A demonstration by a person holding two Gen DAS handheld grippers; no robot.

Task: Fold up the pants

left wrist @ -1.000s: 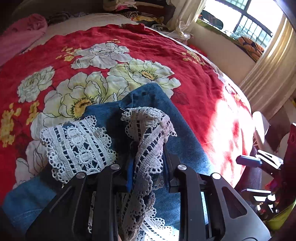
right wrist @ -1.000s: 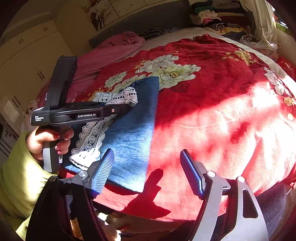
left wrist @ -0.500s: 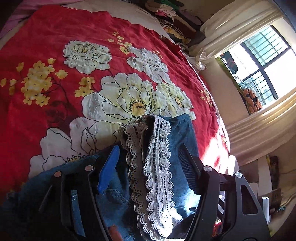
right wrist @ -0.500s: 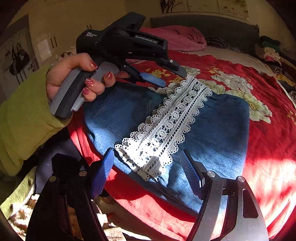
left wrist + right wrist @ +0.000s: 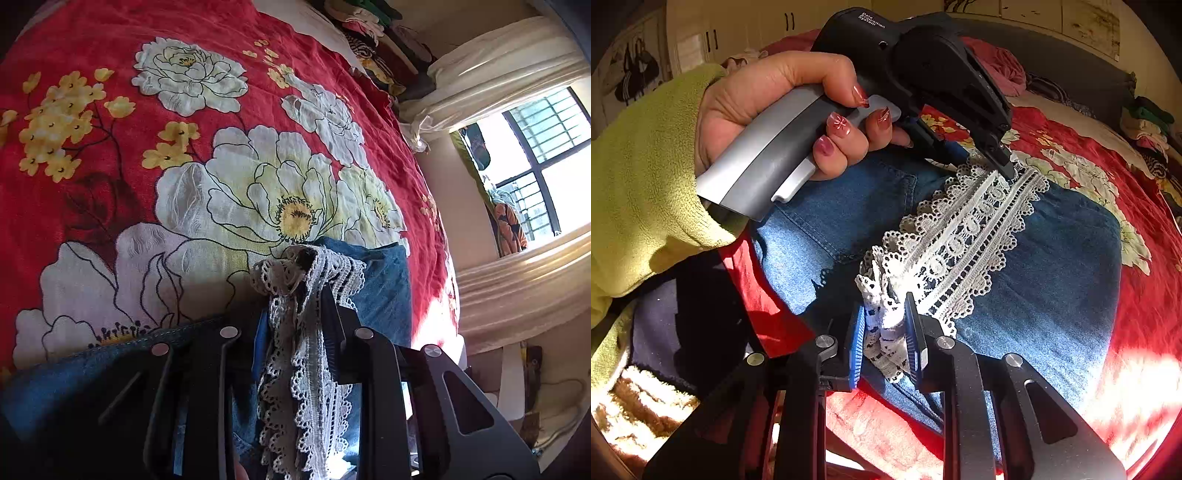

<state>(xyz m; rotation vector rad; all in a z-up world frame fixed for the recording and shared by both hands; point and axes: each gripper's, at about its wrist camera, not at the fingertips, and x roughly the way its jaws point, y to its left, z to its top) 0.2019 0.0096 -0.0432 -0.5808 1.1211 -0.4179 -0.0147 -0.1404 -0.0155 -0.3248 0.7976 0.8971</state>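
Note:
The blue denim pants [image 5: 1045, 273] lie folded on the red floral bedspread [image 5: 1137, 302], with a white lace hem [image 5: 964, 236] across the top. My left gripper [image 5: 295, 317] is shut on the far end of the lace hem [image 5: 306, 273]; it also shows in the right wrist view [image 5: 997, 162], held by a hand in a yellow-green sleeve. My right gripper [image 5: 884, 332] is shut on the near end of the lace. The denim [image 5: 384, 288] shows beyond the left fingers.
The bed's near edge runs under the right gripper, with a dark cloth [image 5: 679, 317] and a fluffy rug [image 5: 639, 406] below. Piled clothes [image 5: 373, 33] lie at the bed's far side. A curtained window [image 5: 539, 155] is to the right.
Both grippers were open half a second ago and have closed on the lace hem, the left on its far end, the right on its near end. The right gripper moved in closer.

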